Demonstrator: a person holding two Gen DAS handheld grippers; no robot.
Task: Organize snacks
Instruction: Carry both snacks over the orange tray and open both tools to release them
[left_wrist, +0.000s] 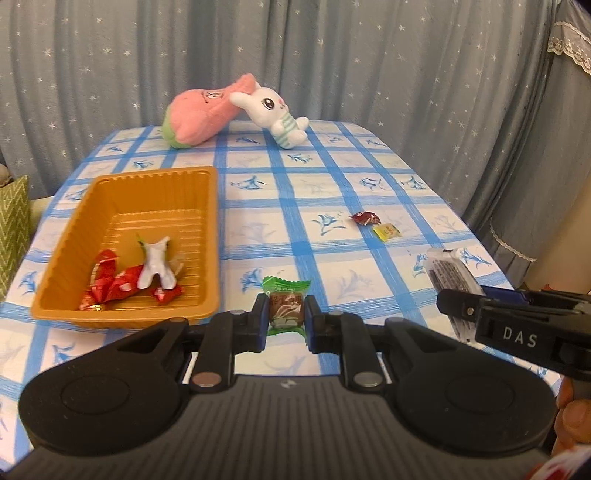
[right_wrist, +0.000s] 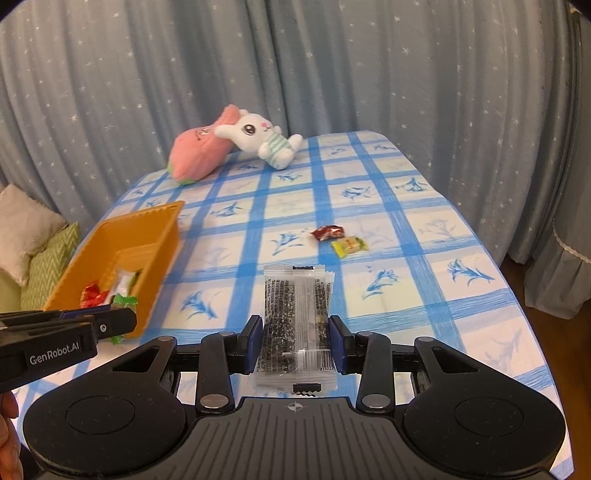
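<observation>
At bottom centre of the left wrist view, my left gripper (left_wrist: 284, 320) is clamped on a green-wrapped candy (left_wrist: 286, 304) just right of the orange tray (left_wrist: 122, 192); at bottom centre of the right view, my right gripper (right_wrist: 295, 341) pinches a clear sesame-bar packet (right_wrist: 295, 325) across its width, lengthwise along the fingers, which I judge keeps it from swinging. The tray, at mid-left, already holds red candies (left_wrist: 110, 284) and a white wrapper (left_wrist: 157, 264), so both loads likely go there. Farther off, mid-right, a dark red candy (right_wrist: 328, 232) and a yellow candy (right_wrist: 349, 246) lie touching on the checked tablecloth (right_wrist: 406, 221), with two plush toys (right_wrist: 229, 144) at its far edge.
</observation>
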